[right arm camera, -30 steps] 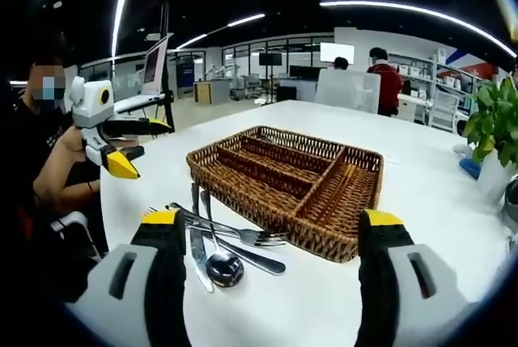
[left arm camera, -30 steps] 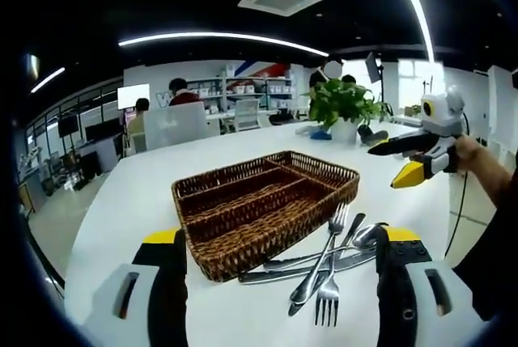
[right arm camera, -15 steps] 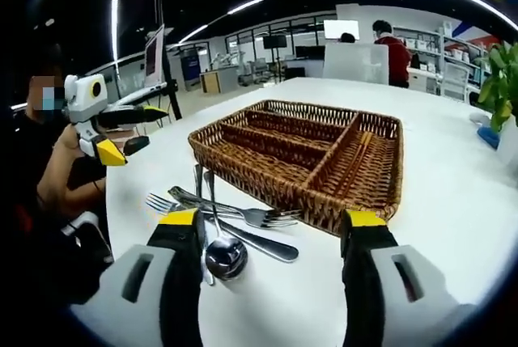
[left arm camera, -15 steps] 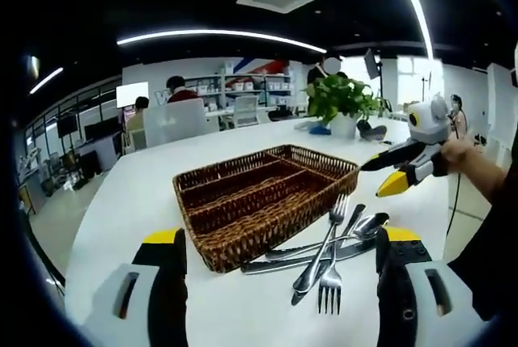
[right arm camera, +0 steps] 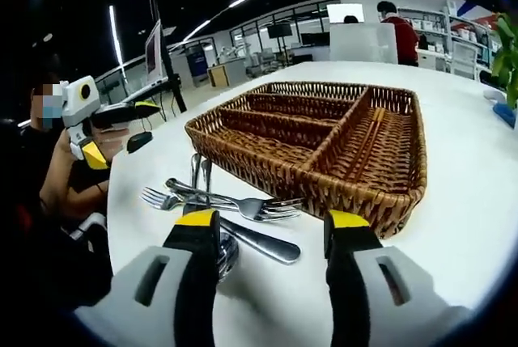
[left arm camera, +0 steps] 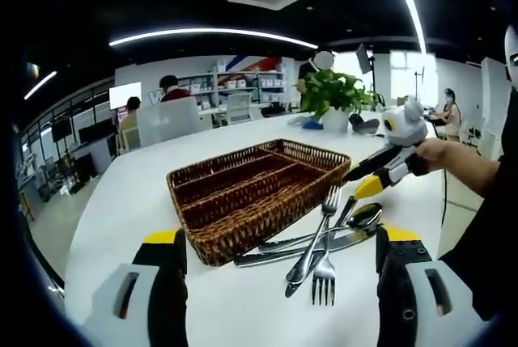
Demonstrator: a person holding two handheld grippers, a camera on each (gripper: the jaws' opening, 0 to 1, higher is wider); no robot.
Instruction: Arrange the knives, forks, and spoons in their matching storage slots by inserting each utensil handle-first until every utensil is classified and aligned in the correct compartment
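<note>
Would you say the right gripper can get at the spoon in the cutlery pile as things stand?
Probably yes. The right gripper hangs open just above the spoon, whose bowl lies by its left jaw. Nothing covers the bowl, though the forks cross its handle beside the wicker tray.

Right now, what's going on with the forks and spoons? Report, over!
Right tool open, low over the utensil pile. Left tool open, holding nothing. Wicker tray slots empty. Nothing sorted yet.
</note>
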